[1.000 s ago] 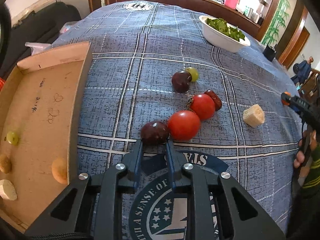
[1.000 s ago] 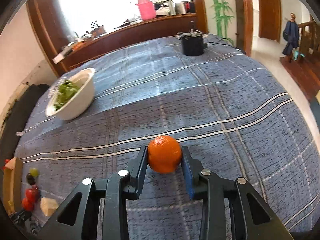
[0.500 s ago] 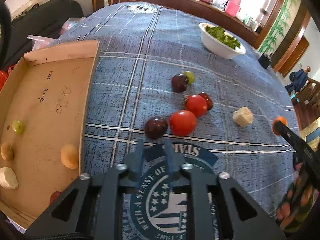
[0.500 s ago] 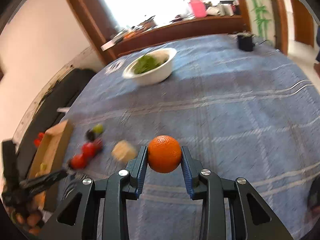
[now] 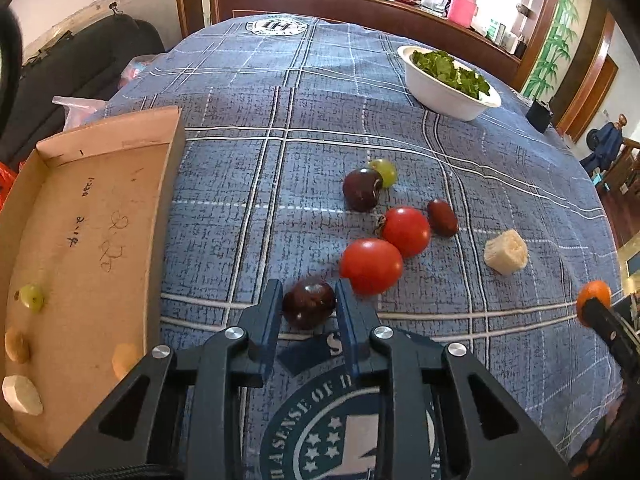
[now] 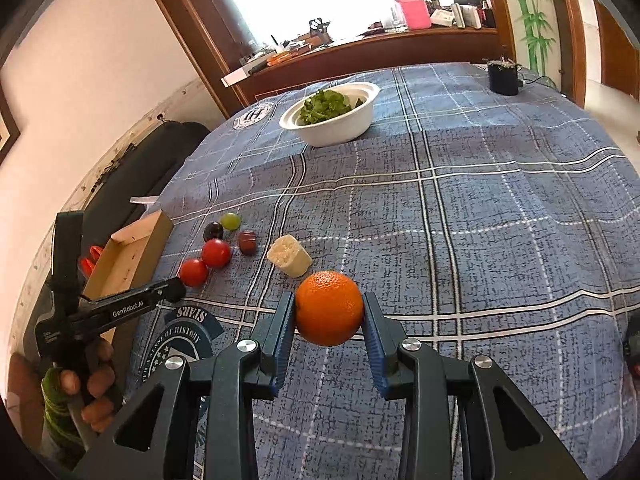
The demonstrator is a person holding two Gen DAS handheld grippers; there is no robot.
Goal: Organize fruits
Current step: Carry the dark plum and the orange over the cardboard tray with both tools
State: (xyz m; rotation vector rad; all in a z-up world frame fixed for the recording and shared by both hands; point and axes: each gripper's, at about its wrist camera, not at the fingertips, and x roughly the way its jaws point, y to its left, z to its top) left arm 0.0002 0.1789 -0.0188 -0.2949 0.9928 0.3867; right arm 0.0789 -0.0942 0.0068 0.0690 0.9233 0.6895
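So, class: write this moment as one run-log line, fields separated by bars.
left gripper: closing around dark plum on cloth | right gripper: holding orange | cardboard tray: some pieces in

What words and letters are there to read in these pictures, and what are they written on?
"GenRobot.AI": white letters on the side of the left tongs.
"STARS" and "OF HISTORY": upside down on the round badge printed on the tablecloth.
"A SENSE OF": curved around the same badge in the left wrist view.
"H": on the crest at the far end of the cloth.
Pen scribbles in the cardboard tray: unreadable.
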